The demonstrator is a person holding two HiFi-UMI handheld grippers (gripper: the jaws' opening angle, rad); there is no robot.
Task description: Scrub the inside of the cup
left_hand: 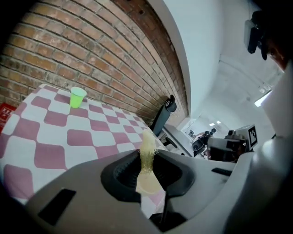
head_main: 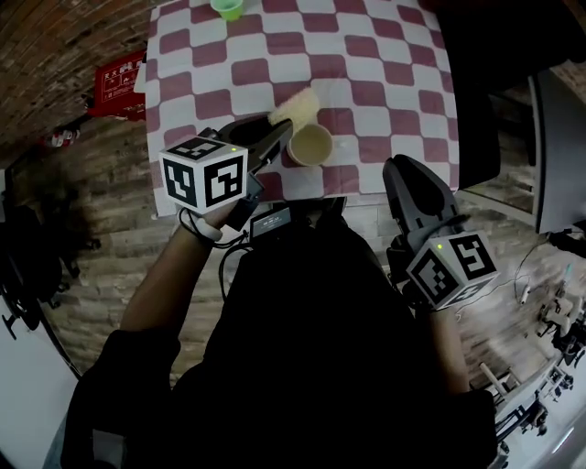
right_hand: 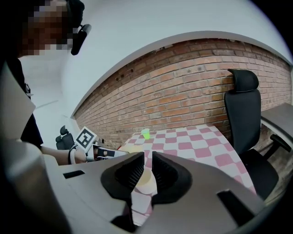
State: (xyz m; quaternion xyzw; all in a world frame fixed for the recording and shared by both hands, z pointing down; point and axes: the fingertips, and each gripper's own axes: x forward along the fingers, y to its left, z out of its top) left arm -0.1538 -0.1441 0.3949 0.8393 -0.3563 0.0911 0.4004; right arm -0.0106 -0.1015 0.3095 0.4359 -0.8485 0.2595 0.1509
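A beige cup (head_main: 311, 144) stands upright on the red-and-white checked tablecloth (head_main: 366, 64), near the table's front edge. My left gripper (head_main: 284, 128) is shut on a yellow sponge (head_main: 295, 108), which sticks out past the jaws just behind and left of the cup. In the left gripper view the sponge (left_hand: 147, 148) stands on edge, pinched between the jaws. My right gripper (head_main: 403, 167) hovers off the table's front edge, to the right of the cup. Its jaws stand a little apart with nothing between them. The cup (right_hand: 145, 180) shows beyond that gap.
A small green cup (head_main: 226, 8) stands at the far side of the table. A black office chair (right_hand: 242, 105) is at the table's right. Behind the table runs a brick wall (right_hand: 192, 91). A red box (head_main: 119, 82) lies on the floor to the left.
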